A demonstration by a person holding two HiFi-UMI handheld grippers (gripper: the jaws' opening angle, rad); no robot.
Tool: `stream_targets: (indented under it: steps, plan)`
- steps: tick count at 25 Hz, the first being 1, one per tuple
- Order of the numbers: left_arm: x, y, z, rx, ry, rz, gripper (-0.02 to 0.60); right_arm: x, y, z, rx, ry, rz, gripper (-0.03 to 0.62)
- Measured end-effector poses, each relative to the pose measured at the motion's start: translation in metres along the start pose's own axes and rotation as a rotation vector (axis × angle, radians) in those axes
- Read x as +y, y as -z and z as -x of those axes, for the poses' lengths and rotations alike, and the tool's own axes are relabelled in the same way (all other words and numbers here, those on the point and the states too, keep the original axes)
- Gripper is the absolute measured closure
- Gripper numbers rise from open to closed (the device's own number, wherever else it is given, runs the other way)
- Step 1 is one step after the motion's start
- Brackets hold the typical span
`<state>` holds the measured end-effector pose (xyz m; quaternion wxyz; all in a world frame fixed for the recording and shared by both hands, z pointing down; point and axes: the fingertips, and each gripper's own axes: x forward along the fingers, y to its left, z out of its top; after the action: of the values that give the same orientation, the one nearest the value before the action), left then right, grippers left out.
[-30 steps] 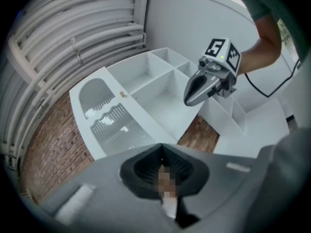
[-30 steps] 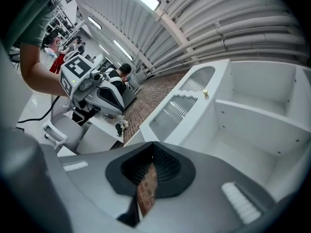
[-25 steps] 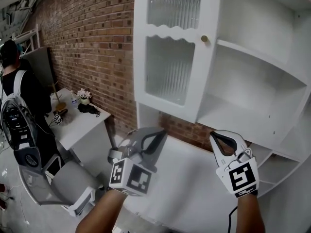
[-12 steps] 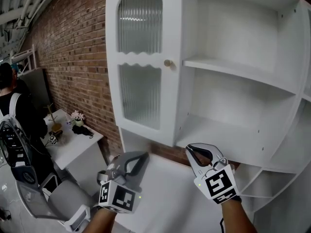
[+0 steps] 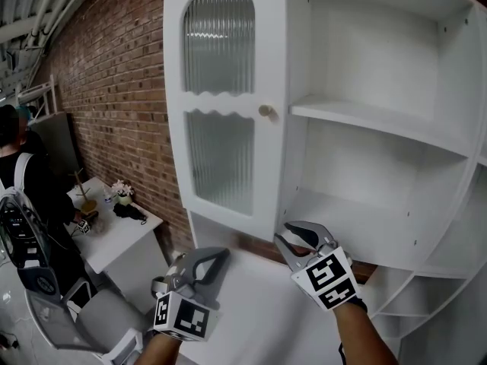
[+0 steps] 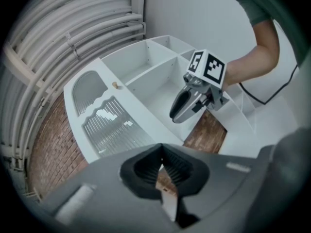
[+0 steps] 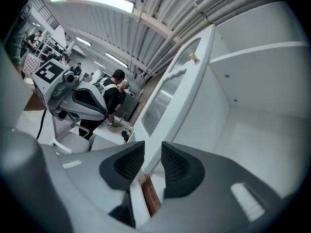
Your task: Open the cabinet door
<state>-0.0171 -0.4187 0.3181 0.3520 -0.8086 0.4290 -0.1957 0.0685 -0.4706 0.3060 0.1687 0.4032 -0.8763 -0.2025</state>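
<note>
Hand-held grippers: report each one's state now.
Left hand-held gripper: closed, empty.
Right hand-held gripper: open, jaws have just been opening; door edge sits in the gap, not gripped.

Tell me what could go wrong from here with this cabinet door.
The right tool's jaws have just been opening with the door's lower edge between them, so the door is unheld and may drift back toward closed. Drawing that tool away at an angle could snag the edge and tug the door. The left tool is shut and empty, apart from the door, so it can't steady it.
</note>
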Motion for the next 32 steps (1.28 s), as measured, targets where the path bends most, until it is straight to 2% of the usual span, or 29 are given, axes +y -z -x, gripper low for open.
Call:
stream_targets:
  steps: [8, 13, 22, 32]
  plan:
    - [0.017, 0.016, -0.005, -0.014, 0.027, -0.006, 0.583, -0.012, 0.013, -0.035, 0.066, 0.049, -0.045, 0.461]
    - [0.021, 0.025, -0.003, -0.02, 0.037, 0.007, 0.583, -0.011, 0.018, -0.043, 0.089, 0.048, -0.062, 0.459]
    - [0.027, 0.037, 0.005, -0.023, 0.048, 0.024, 0.582, -0.014, 0.02, -0.047, 0.11, 0.099, -0.074, 0.457]
    - [0.026, 0.038, 0.016, -0.031, 0.051, 0.05, 0.581, 0.016, 0.009, -0.034, 0.114, 0.084, 0.006, 0.46]
